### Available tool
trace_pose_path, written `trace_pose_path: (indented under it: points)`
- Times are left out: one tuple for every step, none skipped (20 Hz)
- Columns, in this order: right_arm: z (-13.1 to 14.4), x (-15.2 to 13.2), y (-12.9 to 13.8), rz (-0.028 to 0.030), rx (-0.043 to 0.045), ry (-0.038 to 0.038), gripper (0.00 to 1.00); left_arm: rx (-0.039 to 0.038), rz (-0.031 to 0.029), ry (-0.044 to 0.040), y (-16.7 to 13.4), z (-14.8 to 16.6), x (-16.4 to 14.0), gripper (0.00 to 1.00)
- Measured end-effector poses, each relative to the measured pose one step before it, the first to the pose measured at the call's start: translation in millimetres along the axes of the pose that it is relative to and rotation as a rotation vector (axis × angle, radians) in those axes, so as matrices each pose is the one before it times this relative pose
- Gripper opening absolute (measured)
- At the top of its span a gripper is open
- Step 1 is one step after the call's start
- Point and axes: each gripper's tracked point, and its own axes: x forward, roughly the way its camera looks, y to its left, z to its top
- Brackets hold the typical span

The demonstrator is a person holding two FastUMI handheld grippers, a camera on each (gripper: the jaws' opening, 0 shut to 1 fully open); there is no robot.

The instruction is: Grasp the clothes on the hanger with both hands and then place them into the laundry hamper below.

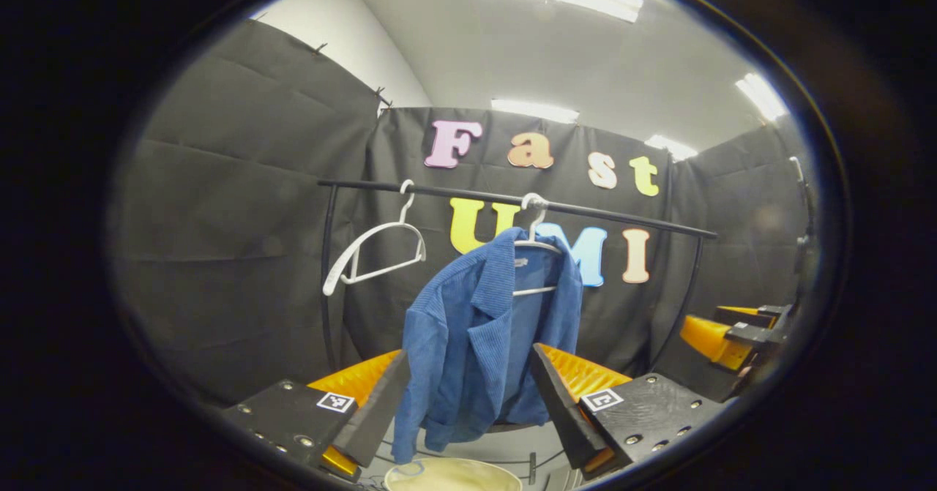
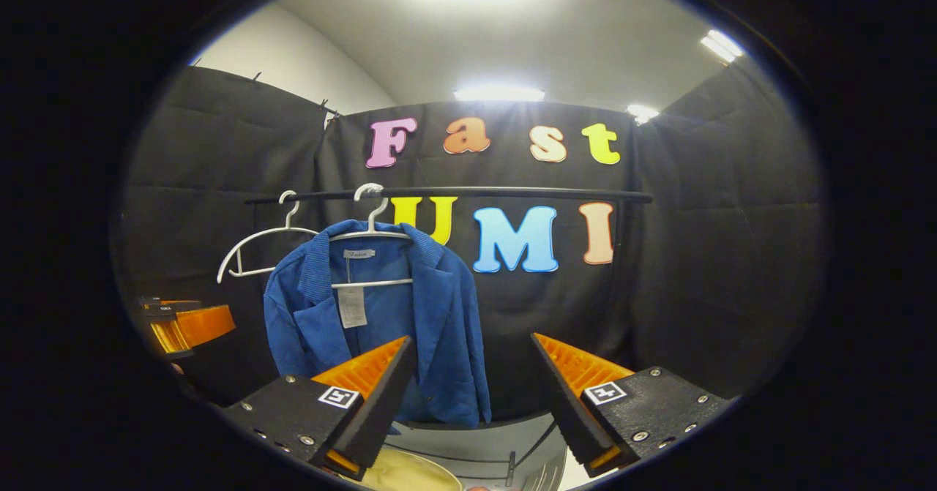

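While the blue corduroy jacket point(image 1: 476, 330) hangs on a white hanger point(image 1: 538, 246) from the black rail point(image 1: 454, 194), both grippers are held in front of it with nothing between their fingers. In the left gripper view the left gripper point(image 1: 468, 403) has its fingers spread wide, and the lower part of the jacket shows in the gap between them, farther off and not touched by either finger. The jacket is seen partly from the side here, its front open and one lapel folded out. A second white hanger point(image 1: 373, 253) hangs bare on the same rail, near the rail's left end. At the bottom edge of this view, below the jacket, the pale rim of the laundry hamper point(image 1: 450, 475) shows.

In the right gripper view the right gripper point(image 2: 472, 396) also has its fingers wide apart. The jacket point(image 2: 381, 330) faces this camera, open at the front with a tag at the collar, and lies behind this gripper's left finger, apart from it. The bare hanger point(image 2: 260, 249) hangs just beside the jacket's hanger point(image 2: 370, 238) on the rail point(image 2: 512, 194). The hamper's rim point(image 2: 406, 473) shows at the bottom. The left gripper point(image 2: 183, 326) appears at the left edge of this view, and the right gripper point(image 1: 732, 334) at the right edge of the left gripper view.
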Motion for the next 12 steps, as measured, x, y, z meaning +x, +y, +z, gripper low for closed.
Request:
trace_pose_path:
  points:
    - [0.73,5.50,7.00,0.00766,0.00552,0.00167,0.95,-0.00932,-0.00845,-0.01392,-0.43,6.77,-1.30,0.96]
    - [1.42,6.54,4.80,0.00881,0.00409,0.00229,0.95,-0.00758,-0.00291,-0.00811,0.72,6.01,1.87,0.95]
    - [0.29,7.04,3.87,0.00873,0.00071,0.00704,0.95,-0.00719,-0.00136,-0.00374,-0.06,1.22,2.54,0.95]
    - [3.04,7.80,2.94,0.00921,-0.00191,-0.00044,0.95,-0.00509,0.00321,0.00211,-0.59,1.20,3.52,0.95]
    - [3.66,9.20,2.17,0.00621,-0.00247,-0.00398,0.95,-0.00427,0.00383,0.00025,-0.17,0.89,4.62,0.95]
    - [3.57,8.54,0.51,0.00503,-0.00139,-0.00681,0.95,-0.00359,0.00555,-0.00015,-0.51,0.83,6.16,0.95]
    - [2.26,9.78,0.46,0.00531,0.00131,-0.00529,0.95,-0.00224,0.00545,0.00674,-2.69,-1.52,9.93,0.95]
    - [1.14,10.09,-0.02,0.00636,0.00416,-0.00222,0.95,-0.00156,0.00503,0.01140,-3.39,-2.78,9.38,0.95]
    - [-0.48,11.21,-0.04,0.00817,0.00775,-0.00121,0.95,-0.00364,0.00683,0.00884,-3.67,-2.75,13.42,0.95]
    - [-0.52,10.48,-0.19,0.01199,0.01194,0.00049,0.95,-0.00497,0.00592,0.00580,-4.42,-1.81,11.56,0.95]
    - [-2.05,11.80,0.60,0.01320,0.01630,0.00147,0.95,-0.00401,0.00645,0.00562,-5.48,-4.40,12.38,0.95]
    - [-2.37,11.86,-0.91,0.01497,0.01798,0.00408,0.95,-0.00272,0.00799,0.00735,-4.50,-2.81,12.39,0.95]
